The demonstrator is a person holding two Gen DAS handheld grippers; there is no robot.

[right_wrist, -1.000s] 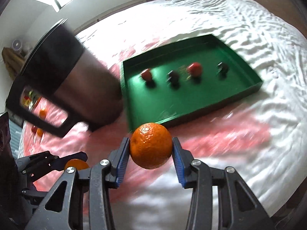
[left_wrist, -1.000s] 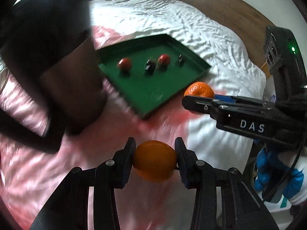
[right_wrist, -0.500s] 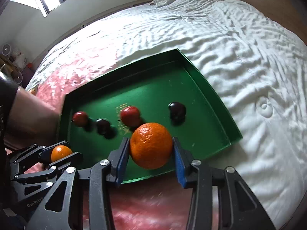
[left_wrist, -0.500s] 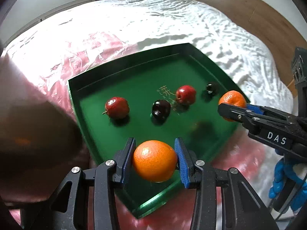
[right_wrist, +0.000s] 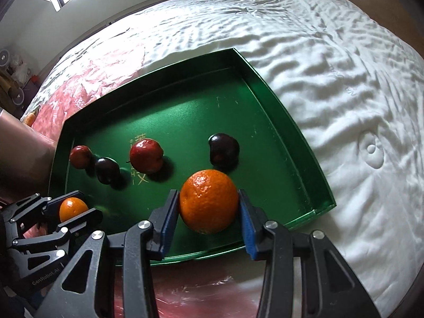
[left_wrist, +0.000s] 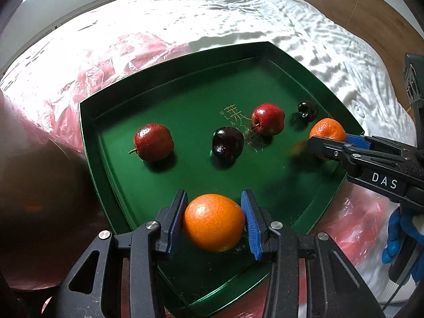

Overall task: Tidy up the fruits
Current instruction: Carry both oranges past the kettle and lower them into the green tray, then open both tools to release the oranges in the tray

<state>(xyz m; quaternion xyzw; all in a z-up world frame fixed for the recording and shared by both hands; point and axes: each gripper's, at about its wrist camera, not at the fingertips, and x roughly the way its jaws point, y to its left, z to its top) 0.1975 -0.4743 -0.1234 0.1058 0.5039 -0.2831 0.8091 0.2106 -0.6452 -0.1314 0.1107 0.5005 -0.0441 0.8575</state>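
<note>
Both grippers have travelled from beside the shallow green metal tray (left_wrist: 90, 122) to above it. Left gripper (left_wrist: 214, 221) clamps a smooth round orange mandarin (left_wrist: 213, 222) over the tray's near-left edge; right gripper (right_wrist: 209, 210) clamps a larger dimpled orange mandarin (right_wrist: 208, 201) over the near-right floor. Two glossy red fruits (left_wrist: 153, 142) and two dark cherry-like fruits (left_wrist: 227, 142) already sit inside, in a rough row. Judging by this, both mandarins remain to be set down and released.

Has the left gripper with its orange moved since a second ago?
Yes. The left gripper, shut on its round orange, has come forward from the pink plastic sheet to hang over the near part of the green tray.
</note>
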